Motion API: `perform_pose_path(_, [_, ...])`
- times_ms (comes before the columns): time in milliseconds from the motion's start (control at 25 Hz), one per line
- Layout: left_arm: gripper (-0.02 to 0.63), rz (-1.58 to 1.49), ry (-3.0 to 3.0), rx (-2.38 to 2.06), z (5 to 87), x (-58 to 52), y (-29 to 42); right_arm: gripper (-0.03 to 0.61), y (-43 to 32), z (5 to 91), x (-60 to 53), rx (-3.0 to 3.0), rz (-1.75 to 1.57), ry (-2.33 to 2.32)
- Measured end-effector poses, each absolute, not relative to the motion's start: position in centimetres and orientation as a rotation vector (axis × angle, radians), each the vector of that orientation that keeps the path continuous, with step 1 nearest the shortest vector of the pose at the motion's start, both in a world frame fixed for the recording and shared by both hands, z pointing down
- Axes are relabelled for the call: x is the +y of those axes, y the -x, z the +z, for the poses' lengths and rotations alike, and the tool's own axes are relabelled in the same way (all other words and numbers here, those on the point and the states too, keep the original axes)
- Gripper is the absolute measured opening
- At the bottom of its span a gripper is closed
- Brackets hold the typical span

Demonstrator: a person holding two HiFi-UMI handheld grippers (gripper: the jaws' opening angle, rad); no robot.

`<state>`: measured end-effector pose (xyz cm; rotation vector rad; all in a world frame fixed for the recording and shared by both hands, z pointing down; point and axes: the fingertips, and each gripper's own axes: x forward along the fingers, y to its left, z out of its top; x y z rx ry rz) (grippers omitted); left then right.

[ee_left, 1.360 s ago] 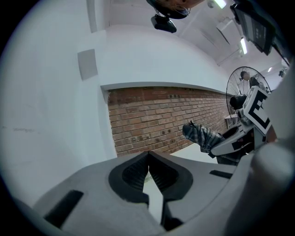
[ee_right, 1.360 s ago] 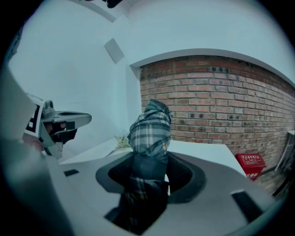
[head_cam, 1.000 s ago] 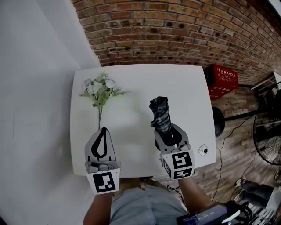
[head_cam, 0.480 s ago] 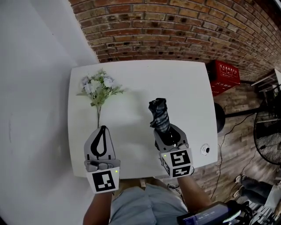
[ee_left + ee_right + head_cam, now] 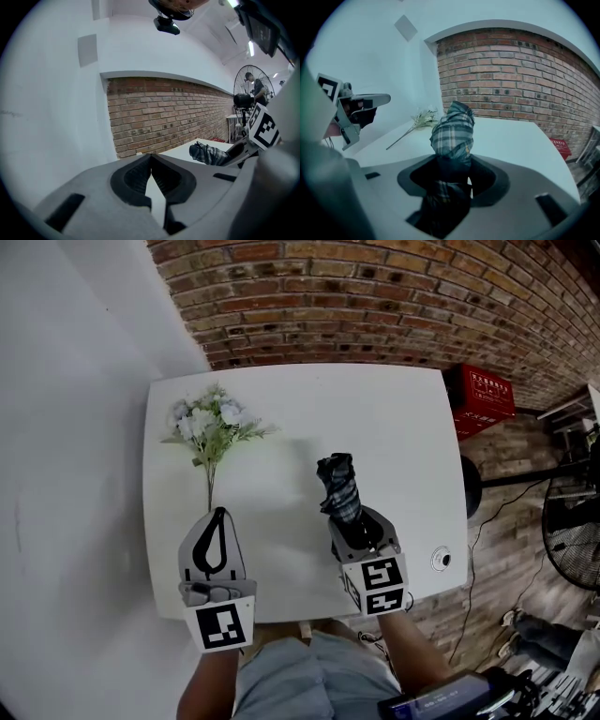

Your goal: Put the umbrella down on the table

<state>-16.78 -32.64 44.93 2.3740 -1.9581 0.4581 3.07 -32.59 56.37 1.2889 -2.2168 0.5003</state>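
Observation:
A folded plaid umbrella [image 5: 341, 489] in dark blue and grey sticks out of my right gripper [image 5: 360, 527], which is shut on it. In the right gripper view the umbrella [image 5: 453, 130] runs forward between the jaws and points over the white table [image 5: 520, 136]. It hangs above the table [image 5: 394, 427], right of the middle; whether it touches the top I cannot tell. My left gripper [image 5: 217, 532] is over the near left part of the table, shut and holding nothing. From the left gripper view the umbrella [image 5: 208, 153] shows at the right.
A bunch of pale flowers [image 5: 208, 427] with a long stem lies on the table's far left. A small round white thing [image 5: 441, 559] sits at the near right corner. A brick wall [image 5: 375, 306] backs the table; a red crate [image 5: 487, 397] and a fan [image 5: 572, 531] stand at the right.
My right gripper has sunk a little toward the table with the umbrella still in it. The left gripper has barely shifted.

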Motion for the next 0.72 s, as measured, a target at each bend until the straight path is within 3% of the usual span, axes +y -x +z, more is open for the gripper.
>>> perform_pose_path(720, [0.009, 0.491, -2.358, -1.922, 46.9, -33.8, 17.0, 0.204, -3.5, 60.1, -32.8, -2.143, 0.597, -1.262])
